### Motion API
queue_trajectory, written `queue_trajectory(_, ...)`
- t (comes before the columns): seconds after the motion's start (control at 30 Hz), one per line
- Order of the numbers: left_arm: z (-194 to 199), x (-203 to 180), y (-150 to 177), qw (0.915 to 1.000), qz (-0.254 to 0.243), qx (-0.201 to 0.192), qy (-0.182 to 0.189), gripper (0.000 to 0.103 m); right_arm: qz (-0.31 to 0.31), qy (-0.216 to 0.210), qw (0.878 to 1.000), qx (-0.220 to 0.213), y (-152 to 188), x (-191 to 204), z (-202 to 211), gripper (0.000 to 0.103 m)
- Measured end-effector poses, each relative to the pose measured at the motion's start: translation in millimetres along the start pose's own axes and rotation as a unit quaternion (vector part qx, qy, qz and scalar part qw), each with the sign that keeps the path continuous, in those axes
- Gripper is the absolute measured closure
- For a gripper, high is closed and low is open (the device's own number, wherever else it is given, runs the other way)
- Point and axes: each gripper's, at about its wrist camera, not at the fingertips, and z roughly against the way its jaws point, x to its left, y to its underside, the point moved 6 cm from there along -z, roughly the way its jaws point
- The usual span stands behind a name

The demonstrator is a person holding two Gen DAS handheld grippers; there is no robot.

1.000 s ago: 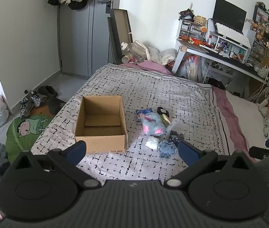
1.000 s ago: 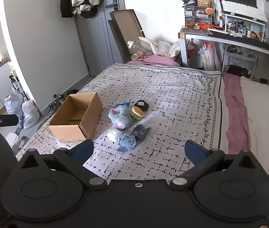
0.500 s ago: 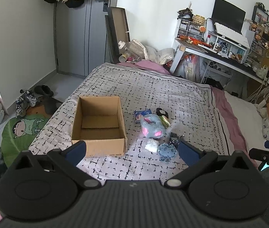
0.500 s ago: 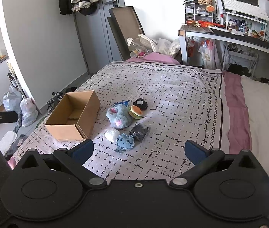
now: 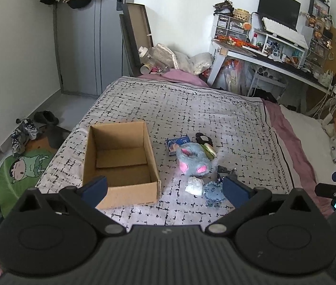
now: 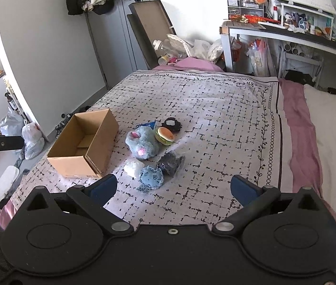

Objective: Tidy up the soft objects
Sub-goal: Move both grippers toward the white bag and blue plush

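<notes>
An open cardboard box [image 5: 120,159] [image 6: 85,147] stands on the patterned bedspread, empty inside. To its right lies a cluster of soft things: a fluffy blue plush with pink ears [image 5: 193,161] [image 6: 142,142], a burger toy [image 6: 165,135] [image 5: 209,150], a black plush [image 6: 171,124], a white soft lump [image 5: 194,185] [image 6: 133,167], a small blue round plush [image 5: 213,193] [image 6: 151,178], a dark crinkly bag [image 6: 170,163] and a blue packet [image 5: 176,142]. My left gripper [image 5: 164,188] is open and empty above the box's near wall. My right gripper [image 6: 174,187] is open and empty, just short of the small blue plush.
The bed [image 6: 215,109] has a pink sheet edge [image 6: 298,128] on the right. A desk with monitor and clutter [image 5: 274,47] stands at the back right. The door [image 5: 92,35], shoes [image 5: 23,130] and a green mat [image 5: 23,168] are on the left floor.
Both grippers have moved slightly forward towards the box and toys, which now appear a little nearer. Both stay open and empty. Nothing on the bed has moved.
</notes>
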Motion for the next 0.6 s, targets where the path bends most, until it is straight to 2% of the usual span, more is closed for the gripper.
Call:
queue_trajectory(0.23,-27,2,-1,0.9997,-0.024,0.012,0.003,0.003,-0.022,0.000,1.000,0.006,-2,-12,-21,0.001)
queue_trajectory(0.47,-54,-1,-2,0.9992,-0.033,0.017,0.016,0.003,-0.037,0.000,0.999,0.022,-2,-20,-44,0.008)
queue_trajectory(0.6,-72,-10,-2,0.9974,-0.063,0.023,0.028,0.004,-0.044,0.002,0.998,0.035,-1,-23,-59,0.015)
